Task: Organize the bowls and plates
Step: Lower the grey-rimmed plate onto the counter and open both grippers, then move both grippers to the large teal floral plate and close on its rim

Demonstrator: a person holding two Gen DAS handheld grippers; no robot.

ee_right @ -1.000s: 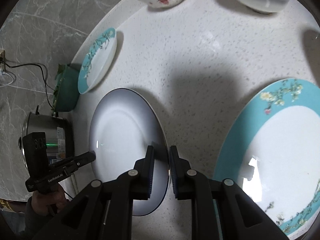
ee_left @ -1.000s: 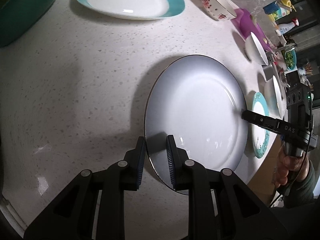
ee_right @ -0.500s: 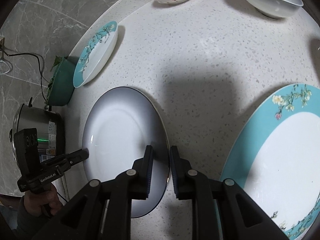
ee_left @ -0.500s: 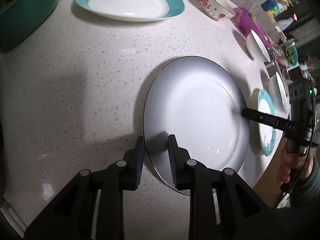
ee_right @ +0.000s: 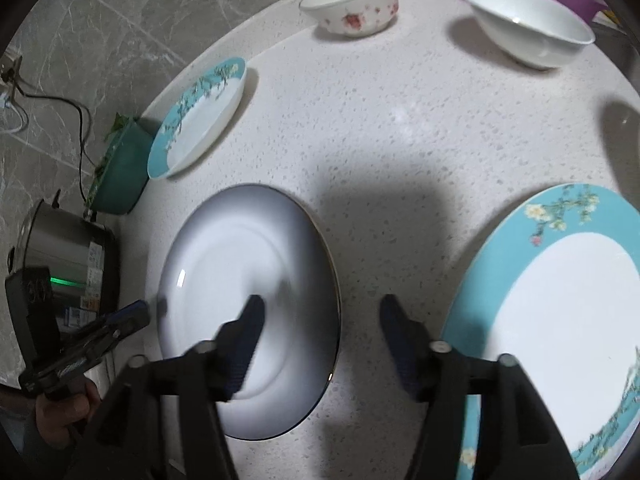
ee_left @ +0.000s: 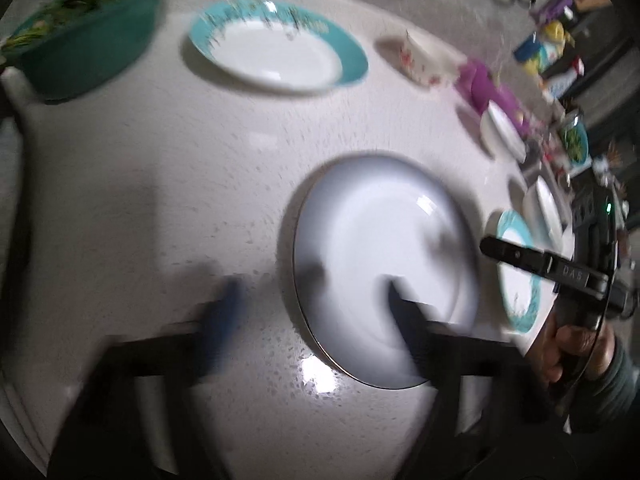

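Right wrist view | right gripper (ee_right: 320, 320) jaws spread, straddling grey plate's (ee_right: 248, 280) rim | left gripper (ee_left: 312, 300) jaws likewise spread | plate lying flat near worktop (ee_right: 400, 120) edge, apparently set down for stacking.

Motion blur smears my left view, worst on my left tongs (ee_left: 312, 312). My right view is sharper, its tongs (ee_right: 320, 320) slightly soft. Overhead light glares on the bench (ee_left: 316, 376) and casts a broad shadow (ee_right: 384, 220). Both fisheye edges curve and darken.
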